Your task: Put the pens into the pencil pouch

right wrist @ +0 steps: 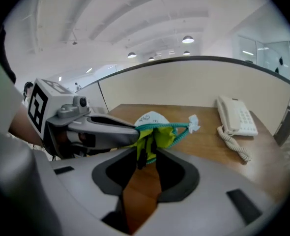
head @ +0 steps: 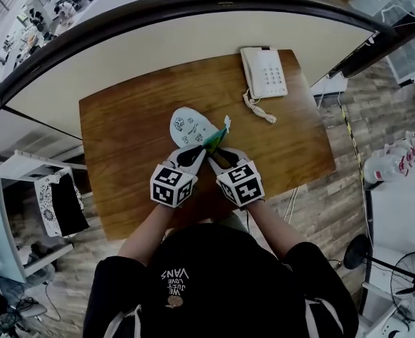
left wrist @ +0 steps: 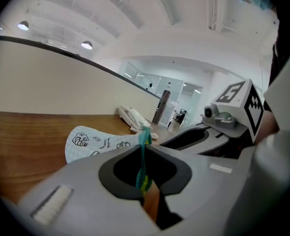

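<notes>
You are holding the pencil pouch by its mouth end, right in front of you, while its white printed body is lying on the bench and running away from you, roughly toward the telephone. Your left claw is pinching the teal zipper lip with its jaws almost together. Your right claw is sitting just beside it, jaws partway apart, and a bunch of the green lining is filling the gap between them, so it looks to be gripping the other lip.

So the mouth is opening toward you, and both claws are equally near it. A pen would have to go in along the pouch's long axis, away from your body.

The head view is showing the whole bench, with no loose pen on it. The right gripper view is showing what that view is missing – a dark sliver beside the lining between the jaws. It may be a pen or just a fold – I cannot tell which
</notes>
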### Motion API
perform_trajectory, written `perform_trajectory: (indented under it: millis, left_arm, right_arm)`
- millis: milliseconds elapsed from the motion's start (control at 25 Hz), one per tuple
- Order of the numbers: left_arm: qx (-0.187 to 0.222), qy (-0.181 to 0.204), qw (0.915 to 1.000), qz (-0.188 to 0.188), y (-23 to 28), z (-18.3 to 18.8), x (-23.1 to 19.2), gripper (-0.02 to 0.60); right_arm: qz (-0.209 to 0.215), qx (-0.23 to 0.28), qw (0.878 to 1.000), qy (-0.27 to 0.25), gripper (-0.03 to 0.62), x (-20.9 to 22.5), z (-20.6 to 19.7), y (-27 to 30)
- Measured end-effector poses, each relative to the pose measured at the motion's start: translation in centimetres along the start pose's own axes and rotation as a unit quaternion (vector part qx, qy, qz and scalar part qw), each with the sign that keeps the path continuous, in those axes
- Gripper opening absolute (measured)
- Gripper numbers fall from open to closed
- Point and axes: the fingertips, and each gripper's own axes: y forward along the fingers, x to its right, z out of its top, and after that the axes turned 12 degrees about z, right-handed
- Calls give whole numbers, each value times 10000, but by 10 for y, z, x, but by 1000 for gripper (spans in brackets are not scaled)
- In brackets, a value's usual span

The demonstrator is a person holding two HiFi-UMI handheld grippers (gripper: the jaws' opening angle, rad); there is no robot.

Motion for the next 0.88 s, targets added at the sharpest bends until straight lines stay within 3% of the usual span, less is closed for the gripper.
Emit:
perform_trajectory:
  millis: [200,280,480,880]
  left_arm:
    - [218,-1132,9933,-103,0,15,-11,31]
    - [320,-1369,9900,-123,-1,24,-15,32]
    - [432,-1427,9888,-105,3,36,-23,32]
    - [117,-1212,9926,11,14,17,-34,32]
  right_arm:
    - [-246,387,9981,405,87,13,-1,-20]
    - [-353,483,9966,571,87,18,-3,-28]
    - [-541,553,9936,828,87,29,-13,-40]
    - [-840,586,9883,1130,87,31,-33,-54]
